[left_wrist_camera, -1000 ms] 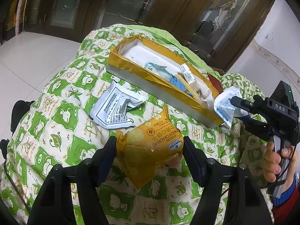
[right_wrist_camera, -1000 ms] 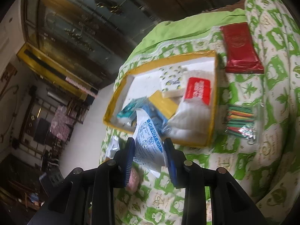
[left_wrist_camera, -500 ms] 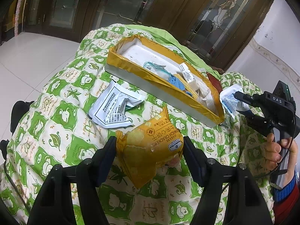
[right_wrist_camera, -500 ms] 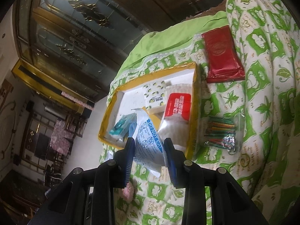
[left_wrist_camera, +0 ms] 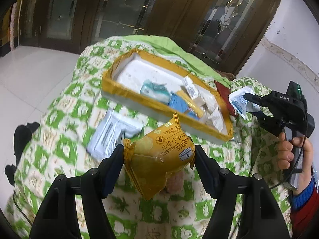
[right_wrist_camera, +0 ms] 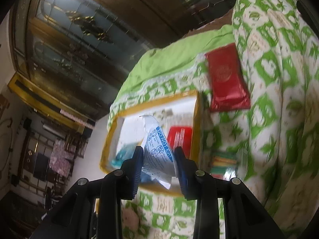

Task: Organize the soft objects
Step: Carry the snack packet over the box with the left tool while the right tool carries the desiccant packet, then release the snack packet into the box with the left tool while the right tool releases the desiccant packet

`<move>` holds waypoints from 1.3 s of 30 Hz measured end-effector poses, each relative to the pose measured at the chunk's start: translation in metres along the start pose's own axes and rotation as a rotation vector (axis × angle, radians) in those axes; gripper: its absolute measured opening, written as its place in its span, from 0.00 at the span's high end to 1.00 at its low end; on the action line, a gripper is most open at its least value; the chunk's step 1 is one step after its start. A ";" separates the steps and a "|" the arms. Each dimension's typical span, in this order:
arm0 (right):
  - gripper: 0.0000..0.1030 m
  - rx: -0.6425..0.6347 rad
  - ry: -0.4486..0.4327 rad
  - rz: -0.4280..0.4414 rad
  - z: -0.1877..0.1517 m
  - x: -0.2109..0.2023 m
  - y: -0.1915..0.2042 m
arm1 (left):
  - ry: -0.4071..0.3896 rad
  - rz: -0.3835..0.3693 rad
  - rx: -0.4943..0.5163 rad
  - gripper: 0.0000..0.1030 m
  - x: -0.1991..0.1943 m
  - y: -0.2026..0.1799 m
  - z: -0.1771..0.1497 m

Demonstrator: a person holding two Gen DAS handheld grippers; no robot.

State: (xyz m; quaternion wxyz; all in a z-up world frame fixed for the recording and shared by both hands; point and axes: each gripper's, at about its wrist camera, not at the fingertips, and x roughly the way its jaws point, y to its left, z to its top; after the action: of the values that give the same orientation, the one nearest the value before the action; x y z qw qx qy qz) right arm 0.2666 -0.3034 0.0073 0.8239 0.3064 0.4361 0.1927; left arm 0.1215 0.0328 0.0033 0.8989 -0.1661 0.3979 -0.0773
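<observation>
My left gripper (left_wrist_camera: 159,157) is shut on a yellow cheese cracker packet (left_wrist_camera: 159,159) and holds it above the green patterned cloth, just in front of the yellow-rimmed white box (left_wrist_camera: 111,83). My right gripper (right_wrist_camera: 158,160) is shut on a white and blue desiccant sachet (right_wrist_camera: 157,151), held in the air near the box's right end (right_wrist_camera: 196,115). The right gripper also shows in the left wrist view (left_wrist_camera: 253,104) with the sachet (left_wrist_camera: 238,101). The box holds several small packets.
A white printed pouch (left_wrist_camera: 111,133) lies on the cloth left of the cracker packet. A red packet (right_wrist_camera: 227,77) lies beyond the box's right end. A bundle of coloured sticks (right_wrist_camera: 223,163) lies beside the box. Dark doors stand behind.
Both grippers have risen and moved towards the box with their packets. The right gripper has drawn back to the right of the box's end.
</observation>
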 end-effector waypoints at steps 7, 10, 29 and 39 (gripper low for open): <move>0.66 0.033 -0.050 -0.068 0.042 0.004 -0.010 | -0.023 0.017 0.046 0.33 0.006 -0.008 0.044; 0.66 0.016 -0.052 -0.099 0.052 0.011 -0.010 | -0.020 0.037 0.072 0.33 0.014 -0.011 0.061; 0.66 -0.127 0.052 -0.189 0.054 0.084 0.016 | 0.073 0.233 0.154 0.33 0.106 0.001 0.129; 0.66 -0.154 0.068 -0.210 0.052 0.103 0.022 | 0.104 0.279 0.189 0.33 0.124 0.012 0.120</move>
State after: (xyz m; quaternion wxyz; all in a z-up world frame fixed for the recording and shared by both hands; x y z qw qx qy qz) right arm 0.3652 -0.2447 -0.0176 0.8452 0.1883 0.4775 0.1487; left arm 0.2935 0.0389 -0.0114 0.8908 -0.0197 0.4539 0.0027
